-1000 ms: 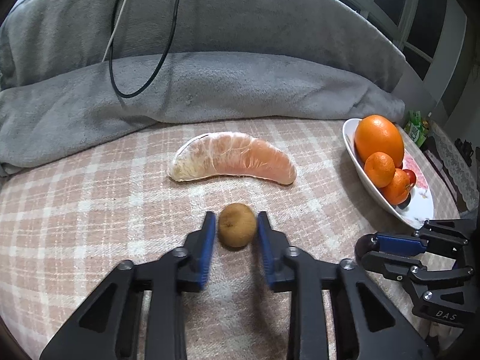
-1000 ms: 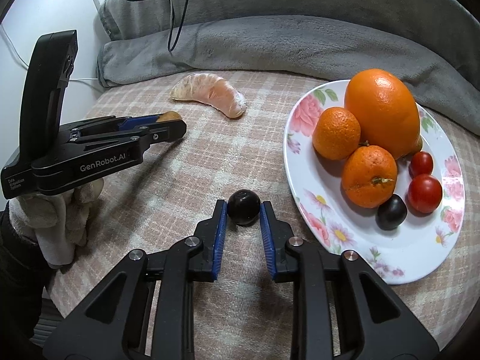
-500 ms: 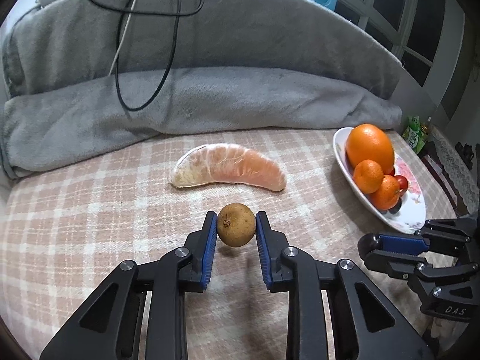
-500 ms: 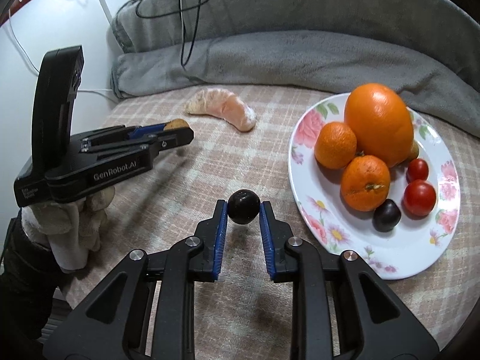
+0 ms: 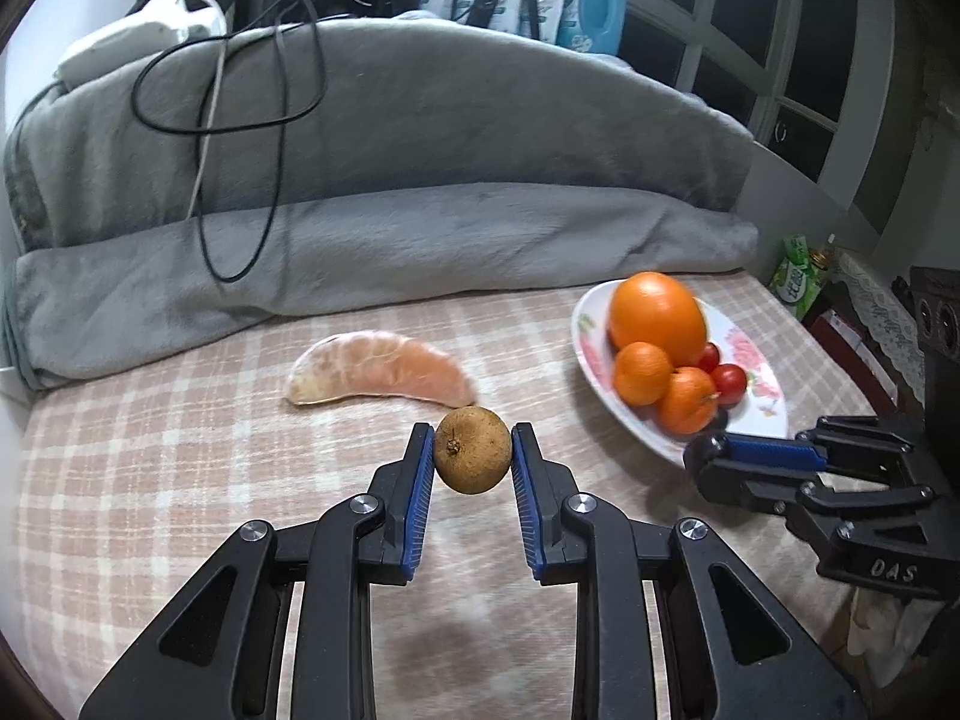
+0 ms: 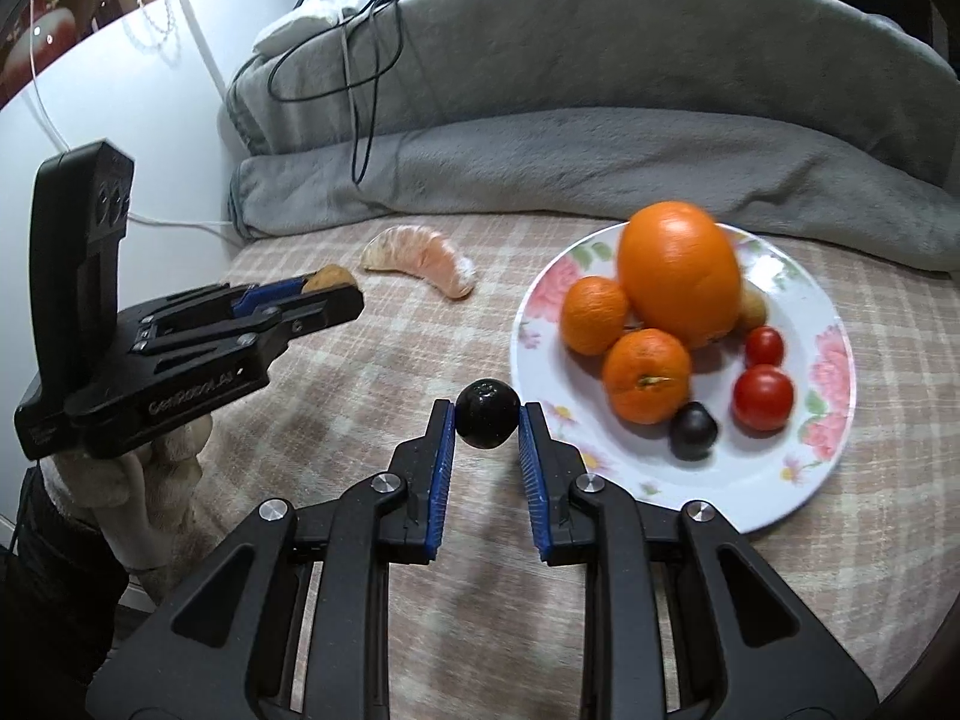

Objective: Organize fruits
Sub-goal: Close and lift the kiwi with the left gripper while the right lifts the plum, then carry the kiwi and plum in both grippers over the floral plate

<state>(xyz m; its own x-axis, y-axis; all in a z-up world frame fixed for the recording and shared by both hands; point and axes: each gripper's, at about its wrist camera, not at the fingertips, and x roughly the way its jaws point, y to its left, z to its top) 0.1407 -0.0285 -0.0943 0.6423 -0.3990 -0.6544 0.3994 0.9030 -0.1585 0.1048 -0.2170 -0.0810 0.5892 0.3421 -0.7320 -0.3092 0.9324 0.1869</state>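
My left gripper is shut on a small round brown fruit and holds it above the checked tablecloth. It also shows in the right wrist view. My right gripper is shut on a small dark round fruit, lifted just left of the floral plate. The plate holds a big orange, two mandarins, two cherry tomatoes, a dark fruit and a small brown one. A peeled pomelo wedge lies on the cloth beyond my left gripper.
A folded grey blanket with black and white cables over it rises behind the table. The checked tablecloth covers the round table. A green carton stands past the table's right edge.
Both grippers have lifted their fruits off the cloth and risen. The plate and pomelo wedge have stayed in place.
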